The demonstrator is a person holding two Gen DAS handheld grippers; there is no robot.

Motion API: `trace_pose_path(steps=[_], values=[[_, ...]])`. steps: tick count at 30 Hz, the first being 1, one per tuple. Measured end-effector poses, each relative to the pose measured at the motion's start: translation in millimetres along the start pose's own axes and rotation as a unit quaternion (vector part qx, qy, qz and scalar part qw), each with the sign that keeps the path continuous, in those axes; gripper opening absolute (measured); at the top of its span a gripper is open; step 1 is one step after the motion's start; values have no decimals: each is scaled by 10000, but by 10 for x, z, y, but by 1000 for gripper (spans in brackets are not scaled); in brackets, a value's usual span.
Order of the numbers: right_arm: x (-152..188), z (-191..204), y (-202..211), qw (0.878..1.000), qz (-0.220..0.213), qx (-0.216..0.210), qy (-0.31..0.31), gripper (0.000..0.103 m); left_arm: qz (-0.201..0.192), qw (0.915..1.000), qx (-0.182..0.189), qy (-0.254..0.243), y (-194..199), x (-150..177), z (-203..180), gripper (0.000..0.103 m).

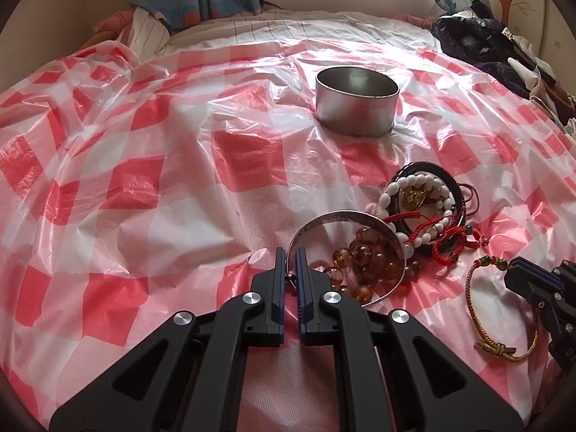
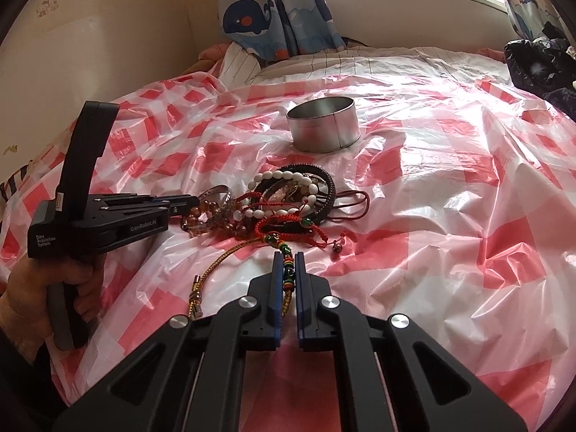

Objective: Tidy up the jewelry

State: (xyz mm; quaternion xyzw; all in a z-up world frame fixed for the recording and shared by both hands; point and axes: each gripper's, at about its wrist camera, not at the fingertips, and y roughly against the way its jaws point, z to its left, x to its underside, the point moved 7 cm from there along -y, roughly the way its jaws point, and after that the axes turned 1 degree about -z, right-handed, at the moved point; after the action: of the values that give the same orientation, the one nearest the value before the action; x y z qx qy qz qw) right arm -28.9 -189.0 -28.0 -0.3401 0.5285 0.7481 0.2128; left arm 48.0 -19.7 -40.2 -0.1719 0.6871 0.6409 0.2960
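A heap of jewelry (image 1: pixel 424 212) lies on the red-and-white checked plastic sheet (image 1: pixel 144 187): white bead bracelets, red cords, amber beads (image 1: pixel 370 262) and a black bangle. My left gripper (image 1: pixel 291 252) is shut on the rim of a silver bangle (image 1: pixel 392 237) at the heap's near edge. My right gripper (image 2: pixel 288 256) is shut on the beaded part of a gold braided cord bracelet (image 2: pixel 230 262), which trails left on the sheet. The same bracelet (image 1: pixel 504 324) shows at the right of the left wrist view. A round metal tin (image 1: pixel 357 100) stands open beyond the heap.
A person's hand (image 2: pixel 43 288) holds the left gripper's handle at the left of the right wrist view. Dark clothes (image 1: pixel 486 43) are piled at the bed's far right. A whale-print curtain (image 2: pixel 273 10) hangs at the wall behind, with a striped pillow (image 2: pixel 237 64) below it.
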Motion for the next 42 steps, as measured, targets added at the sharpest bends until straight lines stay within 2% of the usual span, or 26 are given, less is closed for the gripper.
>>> trace_pose_path(steps=[5,7,9,10,12,16,20,22,24,26,27,28,30,42], values=[[35,-1,-43,9999,125,41,7,7,40,10000,33,49,-9,10,10,7],[43,-12,-54,9999,142,75,-8,10,54,10000,38,24,-16,12,-2,10],[37,-28,-46,9999,111,103,-38,38,59,10000,37,4,-20,11,-12,16],[27,-26,-35,9999,77,104,-33,40,51,10000,19,-3,-21,9,-12,21],[29,-20,-42,9999,92,117,-10,40,45,10000,-1,-18,-28,0,-18,25],[46,-13,-62,9997,155,163,36,40,66,9999,-40,-84,-41,4,-36,29],[64,4,-88,9994,216,220,127,39,83,9997,-106,-189,-53,8,-69,32],[75,32,-101,9992,249,218,209,32,85,9996,-145,-234,-52,8,-80,32],[84,61,-115,9990,269,212,294,18,81,9995,-148,-250,-50,5,-82,31],[90,86,-114,9988,265,203,364,11,79,9995,-105,-274,-43,4,-93,23],[89,91,-119,9988,265,182,378,8,76,9994,-97,-315,-38,4,-110,12],[87,94,-118,9988,260,166,383,8,68,9992,-122,-362,-39,3,-120,7],[83,92,-114,9989,240,142,373,7,53,9991,-130,-410,-32,1,-136,5],[42,81,-64,9997,86,-40,203,7,-110,9990,-167,-402,75,-52,-113,5]])
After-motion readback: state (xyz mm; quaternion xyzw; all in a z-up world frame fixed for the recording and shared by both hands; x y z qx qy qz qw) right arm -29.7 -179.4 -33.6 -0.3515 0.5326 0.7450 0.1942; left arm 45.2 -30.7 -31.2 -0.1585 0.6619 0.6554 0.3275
